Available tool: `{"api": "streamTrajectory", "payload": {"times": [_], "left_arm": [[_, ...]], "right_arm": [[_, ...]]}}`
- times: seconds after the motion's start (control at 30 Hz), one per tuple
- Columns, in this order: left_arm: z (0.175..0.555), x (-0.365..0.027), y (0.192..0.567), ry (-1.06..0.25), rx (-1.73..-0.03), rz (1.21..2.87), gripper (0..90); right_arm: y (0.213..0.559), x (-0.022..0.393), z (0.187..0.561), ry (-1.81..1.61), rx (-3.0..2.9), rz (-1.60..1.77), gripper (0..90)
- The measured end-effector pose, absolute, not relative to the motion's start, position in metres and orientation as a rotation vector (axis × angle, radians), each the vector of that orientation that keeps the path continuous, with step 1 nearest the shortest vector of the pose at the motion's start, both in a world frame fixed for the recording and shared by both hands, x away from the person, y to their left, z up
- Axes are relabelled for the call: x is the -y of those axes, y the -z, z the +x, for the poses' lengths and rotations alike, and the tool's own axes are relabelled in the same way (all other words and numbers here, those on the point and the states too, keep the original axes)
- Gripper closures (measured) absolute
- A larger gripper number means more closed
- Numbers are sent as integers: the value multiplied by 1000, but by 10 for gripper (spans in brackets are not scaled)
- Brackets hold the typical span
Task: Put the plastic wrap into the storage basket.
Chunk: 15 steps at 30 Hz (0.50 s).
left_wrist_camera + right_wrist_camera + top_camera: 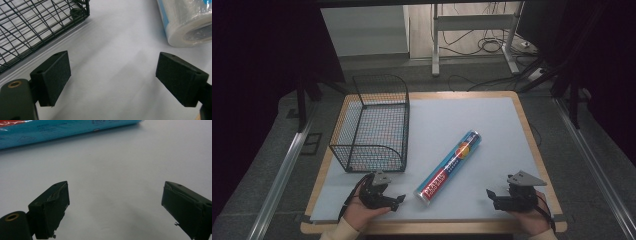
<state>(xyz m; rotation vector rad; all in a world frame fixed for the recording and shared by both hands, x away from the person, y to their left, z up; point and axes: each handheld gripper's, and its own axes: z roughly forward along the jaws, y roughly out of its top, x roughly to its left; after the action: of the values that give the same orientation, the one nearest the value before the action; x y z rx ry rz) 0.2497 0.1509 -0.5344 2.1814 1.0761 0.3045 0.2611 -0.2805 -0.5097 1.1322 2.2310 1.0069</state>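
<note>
A long blue and red wrapped roll [449, 165] lies slantwise on the pale mat [462, 120], its near end toward the front. A black wire basket [373, 125] stands at the mat's left, with nothing in it. My left gripper [398, 201] rests near the front edge, just left of the roll's near end [186, 25], jaws wide open and bare. The basket's corner [75, 12] shows in the left gripper view. My right gripper [490, 196] sits at the front right, open with nothing between its jaws; the roll's blue side [62, 131] lies beyond it.
The mat covers a wooden table [532, 150] with its edges showing around it. Metal rails [282, 170] run along both sides. A white frame with cables [472, 30] stands on the floor beyond the table.
</note>
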Motion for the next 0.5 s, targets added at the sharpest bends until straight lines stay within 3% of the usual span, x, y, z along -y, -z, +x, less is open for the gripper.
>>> {"api": "streamTrajectory", "payload": {"times": [0.5], "left_arm": [[247, -152, 527, -312, -1077, 2157, 132]], "right_arm": [[509, 280, 261, -1015, -2225, 1127, 103]]}}
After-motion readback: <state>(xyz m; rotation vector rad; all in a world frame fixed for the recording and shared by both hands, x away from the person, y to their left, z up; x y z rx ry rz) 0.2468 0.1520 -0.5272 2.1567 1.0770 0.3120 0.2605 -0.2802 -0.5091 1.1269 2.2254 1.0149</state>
